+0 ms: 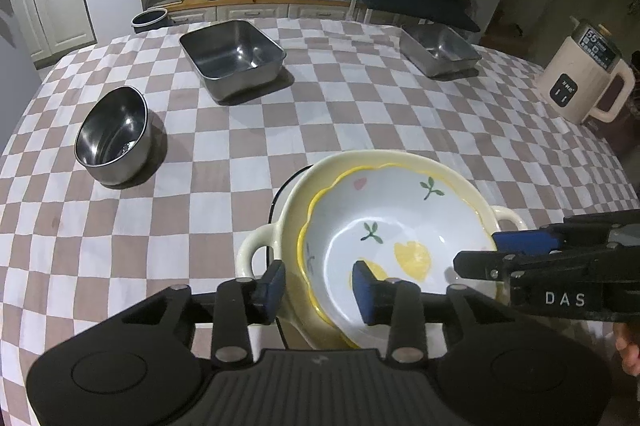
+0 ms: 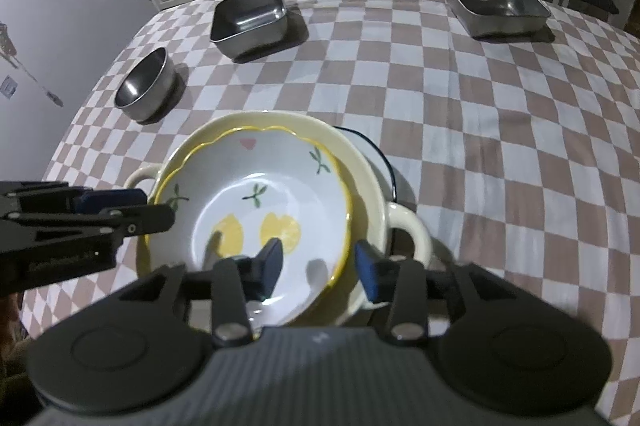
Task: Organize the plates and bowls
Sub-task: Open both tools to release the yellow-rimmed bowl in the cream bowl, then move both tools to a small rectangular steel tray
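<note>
A white bowl with lemon prints and a yellow scalloped rim sits nested in a cream two-handled bowl, which rests on a dark-rimmed white plate. My left gripper is open, its jaws straddling the near rims of both bowls. My right gripper is open, straddling the lemon bowl's rim on the other side. Each gripper shows in the other's view.
On the checkered tablecloth stand a round steel bowl, a square steel pan and a second steel pan. A cream kettle stands at the right edge. A dark pot sits at the far edge.
</note>
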A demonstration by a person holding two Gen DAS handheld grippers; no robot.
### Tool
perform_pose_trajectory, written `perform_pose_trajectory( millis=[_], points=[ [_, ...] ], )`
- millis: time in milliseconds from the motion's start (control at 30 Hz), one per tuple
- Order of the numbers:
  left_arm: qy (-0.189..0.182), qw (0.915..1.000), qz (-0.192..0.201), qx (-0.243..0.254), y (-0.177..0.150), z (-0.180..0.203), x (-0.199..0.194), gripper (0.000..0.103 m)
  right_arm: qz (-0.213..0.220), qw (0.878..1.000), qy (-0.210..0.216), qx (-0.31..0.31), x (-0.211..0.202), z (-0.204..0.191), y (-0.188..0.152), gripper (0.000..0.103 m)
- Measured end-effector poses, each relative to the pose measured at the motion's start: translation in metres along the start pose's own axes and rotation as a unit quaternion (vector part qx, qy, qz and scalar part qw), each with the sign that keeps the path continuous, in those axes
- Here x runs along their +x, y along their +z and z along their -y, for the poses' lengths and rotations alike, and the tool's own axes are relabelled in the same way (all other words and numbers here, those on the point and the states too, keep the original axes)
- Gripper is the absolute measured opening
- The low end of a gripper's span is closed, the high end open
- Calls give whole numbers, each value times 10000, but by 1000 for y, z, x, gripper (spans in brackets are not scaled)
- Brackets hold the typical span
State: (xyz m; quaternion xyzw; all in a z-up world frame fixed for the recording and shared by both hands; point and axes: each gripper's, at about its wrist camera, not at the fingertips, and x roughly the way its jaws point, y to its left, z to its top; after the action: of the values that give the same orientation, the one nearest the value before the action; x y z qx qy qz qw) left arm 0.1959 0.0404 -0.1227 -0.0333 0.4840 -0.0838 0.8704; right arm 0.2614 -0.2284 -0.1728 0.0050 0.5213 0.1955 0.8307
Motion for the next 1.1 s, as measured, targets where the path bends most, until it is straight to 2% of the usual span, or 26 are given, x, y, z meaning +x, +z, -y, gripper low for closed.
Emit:
perform_pose_trajectory(
  millis=[100, 233, 400, 567, 633, 767, 933, 1100],
  points=[
    [-21, 10000, 90, -19, 1, -1, -6, 44, 49, 10000, 23, 0, -5, -1, 0, 55],
    [-8, 9994, 328, -98, 5, -5, -17, 57, 137, 9999, -56, 31, -10, 0, 0, 66],
    [-36, 9983, 531, -253, 9, -13, -26, 68, 361, 9991, -199, 120, -19, 1, 4, 78],
    [37, 9968, 721, -355, 15, -21, -31, 90, 677, 9972, -278, 176, -30, 1, 10, 89],
    [26, 9960, 807, -392, 17, -25, -32, 95, 813, 9960, -279, 228, -34, 1, 12, 93],
    [-36, 9947, 907, -473, 24, -33, -32, 100, 1062, 9937, -287, 233, -38, 0, 16, 102],
    [120, 9935, 1047, -427, 35, -47, -28, 103, 1284, 9905, -248, 424, -34, 1, 26, 103],
    [365, 9895, 1355, -347, 57, -64, -26, 103, 1589, 9827, -92, 943, -25, 4, 43, 103]
  ],
)
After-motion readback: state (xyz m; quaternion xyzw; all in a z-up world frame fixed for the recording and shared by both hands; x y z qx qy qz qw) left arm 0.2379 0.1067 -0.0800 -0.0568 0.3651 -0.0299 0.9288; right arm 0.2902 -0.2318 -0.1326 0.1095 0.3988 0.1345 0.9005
